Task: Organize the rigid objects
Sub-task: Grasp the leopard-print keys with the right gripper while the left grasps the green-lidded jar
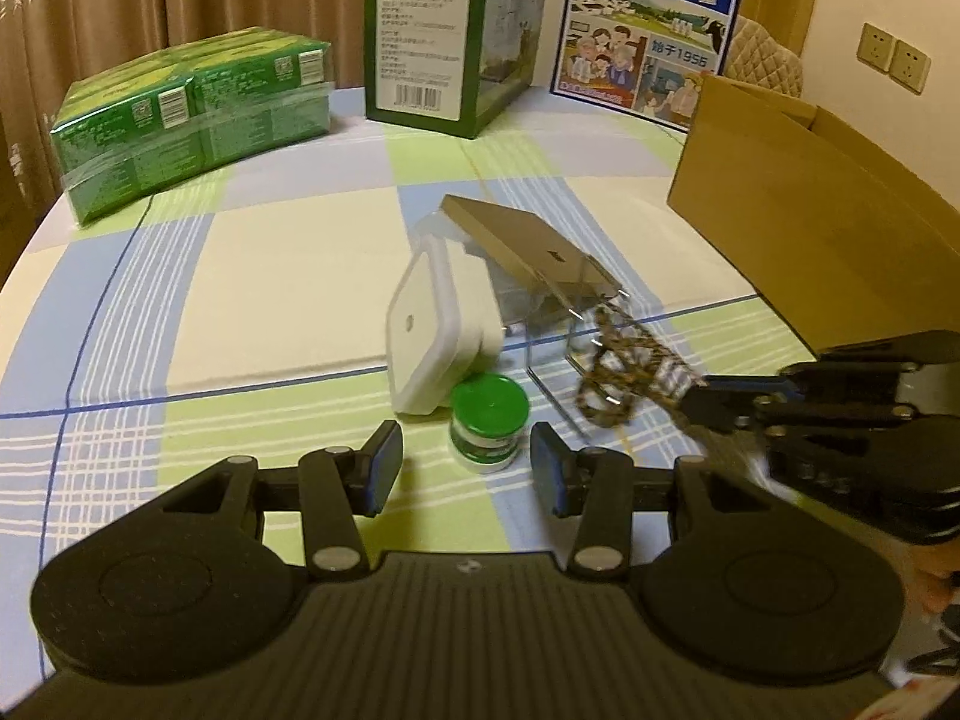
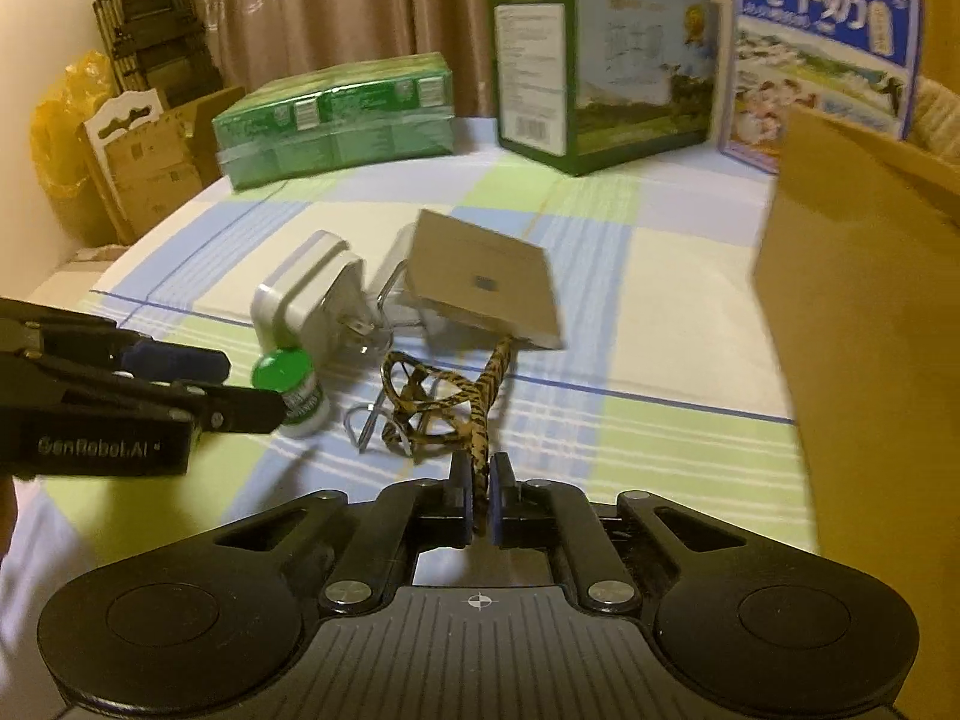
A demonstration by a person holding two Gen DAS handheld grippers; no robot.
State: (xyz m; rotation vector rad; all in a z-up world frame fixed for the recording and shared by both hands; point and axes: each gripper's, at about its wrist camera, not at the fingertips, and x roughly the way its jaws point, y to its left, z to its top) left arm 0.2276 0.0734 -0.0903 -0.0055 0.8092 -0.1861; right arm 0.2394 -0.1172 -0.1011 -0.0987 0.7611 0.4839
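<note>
We clamp right gripper [image 2: 478, 501] on tiger-striped glasses [image 2: 444, 402] by one temple arm, at twelve o'clock from it. Light, thin, fragile; we grip gently. Left gripper [image 1: 467, 468] jaws apart astride green-capped jar [image 1: 487, 423], not touching.

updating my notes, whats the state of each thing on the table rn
left hand-held gripper: open, little green-lidded jar between its fingers, untouched
right hand-held gripper: shut on tiger-striped glasses
white lidded box: tipped on its side, lid on
clear case: lid raised
</note>
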